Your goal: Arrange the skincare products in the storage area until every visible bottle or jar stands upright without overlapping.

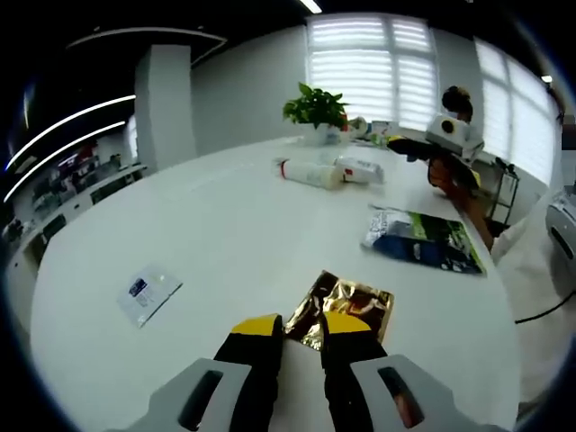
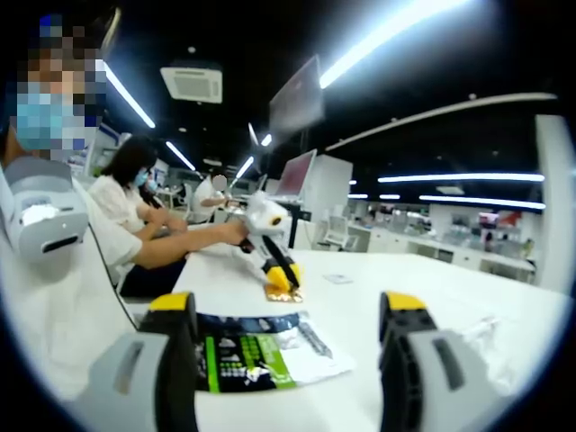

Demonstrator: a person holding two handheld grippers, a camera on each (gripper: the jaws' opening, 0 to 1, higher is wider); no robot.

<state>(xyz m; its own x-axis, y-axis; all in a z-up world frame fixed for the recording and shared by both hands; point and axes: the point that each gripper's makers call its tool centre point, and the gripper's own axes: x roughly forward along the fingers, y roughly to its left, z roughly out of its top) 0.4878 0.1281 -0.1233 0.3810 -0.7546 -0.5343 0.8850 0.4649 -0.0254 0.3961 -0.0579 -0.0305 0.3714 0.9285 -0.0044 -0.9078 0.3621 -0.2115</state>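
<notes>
The left gripper (image 1: 301, 328) sits low over the white table (image 1: 216, 234), its jaws a little apart, with the tips at the near edge of a shiny gold packet (image 1: 346, 306) but not squeezing it. A dark packet with green print (image 1: 423, 238) lies farther on. The right gripper (image 2: 288, 319) is spread wide above that packet. Far back, two white bottles (image 1: 328, 171) lie on their sides in front of a potted plant (image 1: 315, 112).

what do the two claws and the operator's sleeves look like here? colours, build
Left claw: two black jaws with yellow tips on light grey slotted bodies. Right claw: the same build, black jaws, yellow caps, grey moulded housings with oval slots. In the right gripper view the left claw appears from outside, its body white. The person wears a white short sleeve. No cables are visible on either claw.
</notes>
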